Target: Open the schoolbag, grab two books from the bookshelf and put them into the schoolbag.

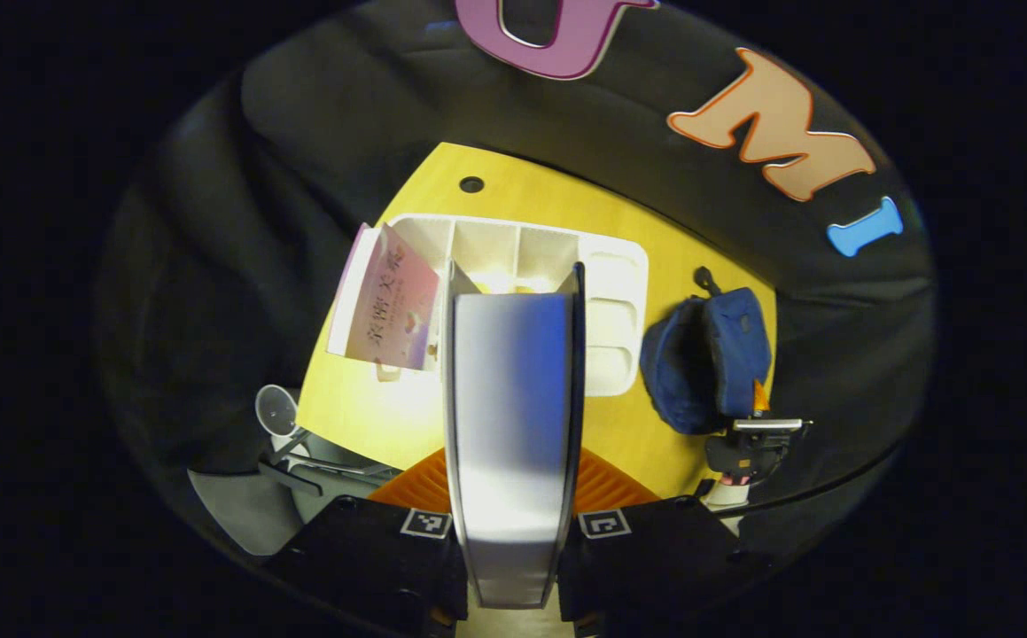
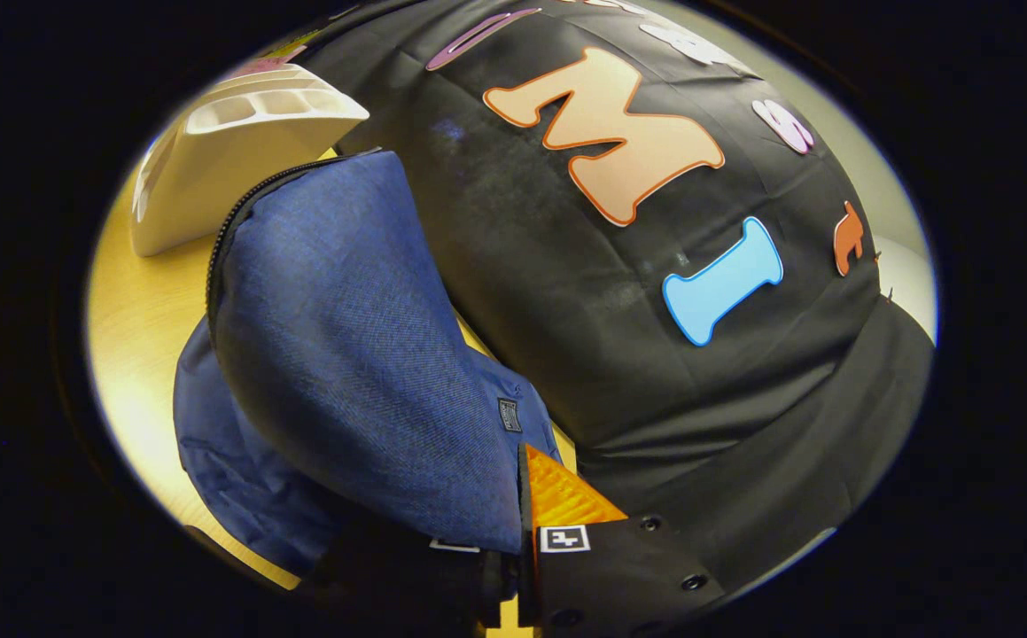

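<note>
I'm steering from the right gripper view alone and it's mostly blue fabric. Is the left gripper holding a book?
Observer: Yes. The left gripper is shut on a thin white-and-blue book, edge-on between its fingers.
Operator: Any book on the shelf?
Observer: One pink paperback book leans in the end compartment of the white plastic bookshelf.
Operator: Where's my gripper?
Observer: The right gripper pinches the near edge of the blue fabric schoolbag, beside the bookshelf on the yellow wooden table.

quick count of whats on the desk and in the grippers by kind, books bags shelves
books: 2, a white book clamped in the left gripper and a pink book leaning in the white bookshelf
schoolbags: 1, blue schoolbag pinched by the right gripper
bookshelves: 1
total: 4
</note>
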Available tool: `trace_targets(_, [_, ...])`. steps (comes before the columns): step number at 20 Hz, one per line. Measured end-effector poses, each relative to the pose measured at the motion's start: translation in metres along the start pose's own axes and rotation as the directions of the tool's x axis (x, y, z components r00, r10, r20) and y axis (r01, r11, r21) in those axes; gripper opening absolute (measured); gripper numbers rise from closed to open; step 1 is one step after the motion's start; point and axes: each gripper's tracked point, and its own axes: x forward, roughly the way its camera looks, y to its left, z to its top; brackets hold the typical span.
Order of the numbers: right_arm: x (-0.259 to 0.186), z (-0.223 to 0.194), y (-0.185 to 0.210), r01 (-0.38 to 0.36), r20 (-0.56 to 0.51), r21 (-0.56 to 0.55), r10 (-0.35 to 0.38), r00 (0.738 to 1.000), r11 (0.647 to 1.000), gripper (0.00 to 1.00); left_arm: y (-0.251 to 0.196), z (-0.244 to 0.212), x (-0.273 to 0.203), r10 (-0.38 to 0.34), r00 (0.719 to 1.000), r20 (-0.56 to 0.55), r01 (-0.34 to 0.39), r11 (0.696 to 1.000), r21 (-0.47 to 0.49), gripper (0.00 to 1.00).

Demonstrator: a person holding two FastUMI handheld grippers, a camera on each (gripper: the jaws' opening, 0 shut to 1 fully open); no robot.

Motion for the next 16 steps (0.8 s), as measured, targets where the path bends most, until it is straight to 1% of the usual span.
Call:
trace_targets(2, [0.0, 0.0, -0.001, -0.001, -0.003, 0.021, 0.001, 1.0, 1.0, 0.08, -0.029, -0.01, 0.001, -0.102, 0.995, 0.01, 0.102, 0.995, 0.01, 0.37])
trace_targets(3, [-0.001, 0.0, -0.001, -0.003, -0.005, 0.03, 0.003, 1.0, 1.0, 0.08, -0.046, -0.014, 0.006, -0.159, 0.987, 0.024, 0.159, 0.987, 0.01, 0.37])
trace_targets(4, [-0.002, -0.001, -0.004, -0.004, -0.006, 0.04, 0.004, 1.0, 0.999, 0.08, -0.059, -0.018, 0.01, -0.203, 0.979, 0.026, 0.203, 0.979, 0.01, 0.36])
trace_targets(6, [-0.003, 0.0, -0.006, -0.008, -0.01, 0.066, 0.009, 1.0, 0.998, 0.08, -0.086, -0.02, 0.025, -0.285, 0.957, 0.042, 0.284, 0.958, 0.027, 0.37])
trace_targets(10, [-0.003, -0.001, -0.009, -0.011, -0.019, 0.13, 0.014, 1.0, 0.991, 0.08, -0.13, -0.014, 0.073, -0.39, 0.918, 0.079, 0.387, 0.921, 0.047, 0.37])
trace_targets(12, [-0.003, -0.002, -0.011, -0.015, -0.022, 0.163, 0.019, 1.0, 0.986, 0.08, -0.148, -0.016, 0.098, -0.433, 0.898, 0.072, 0.431, 0.901, 0.043, 0.37])
trace_targets(14, [-0.004, 0.0, -0.012, -0.015, -0.022, 0.187, 0.019, 1.0, 0.982, 0.08, -0.161, -0.019, 0.127, -0.453, 0.889, 0.066, 0.451, 0.891, 0.047, 0.36])
trace_targets(16, [-0.004, 0.0, -0.017, 0.001, -0.027, 0.207, 0.005, 1.0, 0.978, 0.08, -0.176, -0.015, 0.158, -0.464, 0.882, 0.085, 0.462, 0.886, 0.043, 0.37])
